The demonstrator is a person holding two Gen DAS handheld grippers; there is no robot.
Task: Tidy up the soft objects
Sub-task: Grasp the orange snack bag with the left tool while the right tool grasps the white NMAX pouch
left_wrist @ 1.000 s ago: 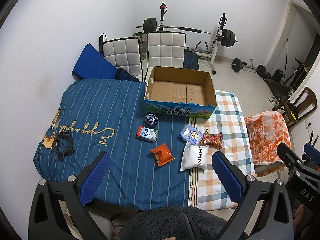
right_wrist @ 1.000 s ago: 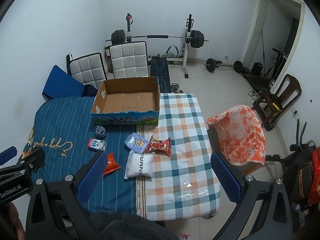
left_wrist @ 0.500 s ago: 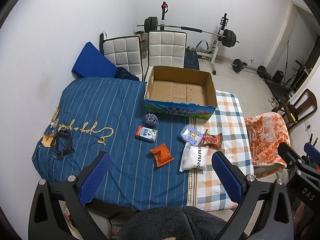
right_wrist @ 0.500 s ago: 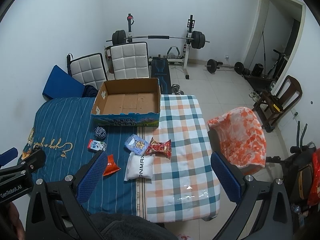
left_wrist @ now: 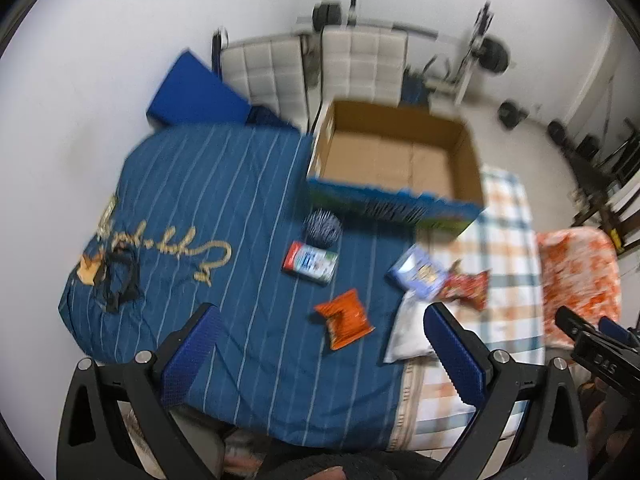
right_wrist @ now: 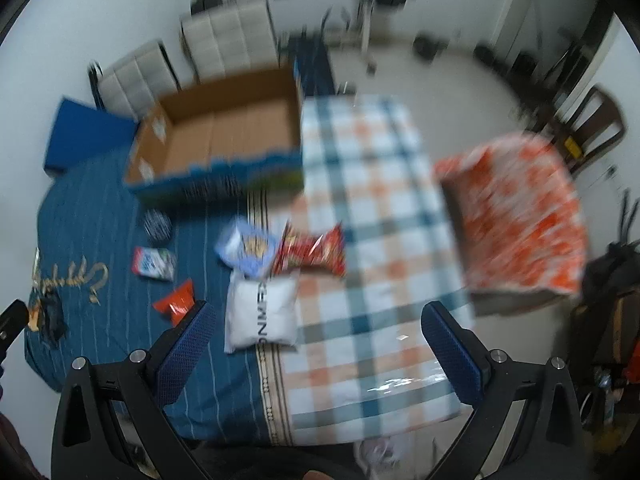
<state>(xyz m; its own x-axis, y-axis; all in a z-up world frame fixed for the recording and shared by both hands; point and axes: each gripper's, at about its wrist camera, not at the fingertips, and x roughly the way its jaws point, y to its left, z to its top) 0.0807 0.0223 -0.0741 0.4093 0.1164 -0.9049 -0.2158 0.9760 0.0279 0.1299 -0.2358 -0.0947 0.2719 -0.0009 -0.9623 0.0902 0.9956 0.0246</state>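
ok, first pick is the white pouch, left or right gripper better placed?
Probably right. In the right wrist view the white pouch lies just ahead of the open right gripper, near its left finger. For the open left gripper the pouch sits behind its right finger, off to that side. Both views are blurred.

The bedspread (left_wrist: 224,200) is navy with thin white stripes and gold script. The tablecloth (right_wrist: 372,208) is checked in teal, orange and white. The cardboard box (left_wrist: 394,160) is brown with a blue printed front. One snack packet (left_wrist: 345,318) is orange, another (right_wrist: 314,252) red; the pillow pack (right_wrist: 262,316) is white.
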